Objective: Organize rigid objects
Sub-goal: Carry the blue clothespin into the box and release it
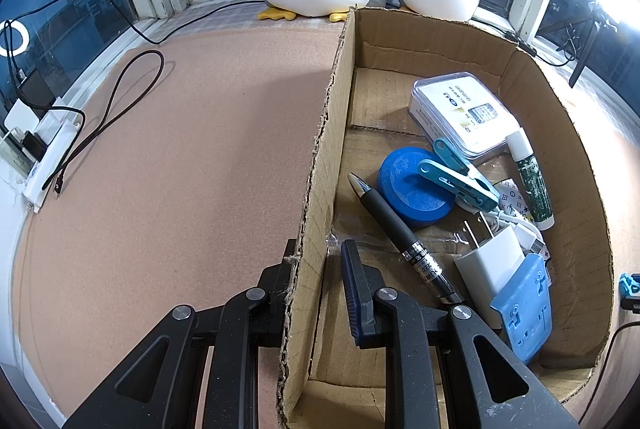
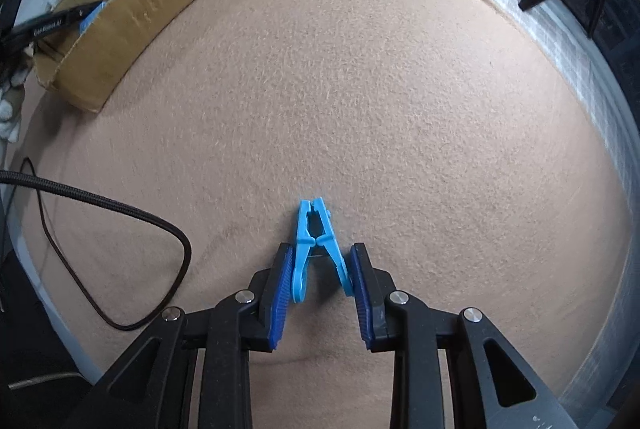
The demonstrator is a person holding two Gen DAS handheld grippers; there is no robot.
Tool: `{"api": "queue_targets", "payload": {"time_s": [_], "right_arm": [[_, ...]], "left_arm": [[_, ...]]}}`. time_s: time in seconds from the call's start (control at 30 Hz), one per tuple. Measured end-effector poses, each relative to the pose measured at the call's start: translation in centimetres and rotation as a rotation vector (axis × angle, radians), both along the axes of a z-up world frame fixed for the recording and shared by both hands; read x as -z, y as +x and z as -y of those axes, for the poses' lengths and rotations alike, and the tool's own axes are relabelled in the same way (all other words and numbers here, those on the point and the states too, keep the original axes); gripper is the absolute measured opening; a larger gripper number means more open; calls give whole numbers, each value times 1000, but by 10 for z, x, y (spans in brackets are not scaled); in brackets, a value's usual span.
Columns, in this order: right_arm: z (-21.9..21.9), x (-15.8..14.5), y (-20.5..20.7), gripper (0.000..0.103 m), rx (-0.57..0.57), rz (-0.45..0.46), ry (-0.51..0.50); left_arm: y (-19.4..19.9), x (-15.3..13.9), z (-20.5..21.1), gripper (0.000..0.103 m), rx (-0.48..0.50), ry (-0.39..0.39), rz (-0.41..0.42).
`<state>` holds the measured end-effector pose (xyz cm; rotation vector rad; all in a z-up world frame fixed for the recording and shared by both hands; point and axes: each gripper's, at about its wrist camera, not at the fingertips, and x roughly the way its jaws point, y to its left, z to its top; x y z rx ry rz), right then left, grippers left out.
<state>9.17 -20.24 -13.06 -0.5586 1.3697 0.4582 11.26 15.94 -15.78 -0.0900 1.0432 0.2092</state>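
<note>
Right tool (image 2: 320, 285) points straight down at the pinkish-tan felt counter (image 2: 360, 89), its blue ribbed pads (image 2: 280, 293) closed against the two handle legs of a light-blue plastic clothespin (image 2: 316, 245); the pin's jaw end points away from the tool and it looks to lie on the felt. Left tool (image 1: 316, 281) is clamped shut on the torn near wall of the open brown cardboard box (image 1: 320, 165), one finger outside, one inside, steadying it. Inside the box: a black pen with silver tip (image 1: 396, 229), a round blue lid (image 1: 412, 189), a teal clothespin (image 1: 460, 177), a white wall charger (image 1: 492, 265), a clear-lidded white case (image 1: 464, 113), a white-capped green tube (image 1: 532, 181), a pale-blue plastic bracket (image 1: 524, 313). In the right wrist view the box sits well apart, up left. Risks, judged: squeezing the handles only opens the pin's spring, so it may pivot or squirt out on lifting; a grip this far back lets the jaw end droop; the thin box wall could tear or the box tip under the left clamp; a black braided cable (image 2: 120, 213) on the felt lies near the path to the box
</note>
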Motion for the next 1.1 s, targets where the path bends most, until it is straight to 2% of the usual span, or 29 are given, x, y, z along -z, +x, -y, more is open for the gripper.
{"api": "queue_targets", "payload": {"time_s": [0.2,0.33,0.67,0.93,1.1], "right_arm": [[-17,-15,-8,26,-97,80,-104],[-28,-36,-8,26,-129,134,-113],[-83,-82,19,26,-173,256,21],[-136,-98,41,26,-217,294,134],[-173,-98,55,26,-230,286,213]], "left_arm": [[0,0,0,22,-3,-5,2],[0,-1,-1,21,-5,-8,3],[0,-1,-1,22,-5,-9,3],[1,0,-1,22,-7,-13,4],[1,0,-1,21,-7,-12,4]]}}
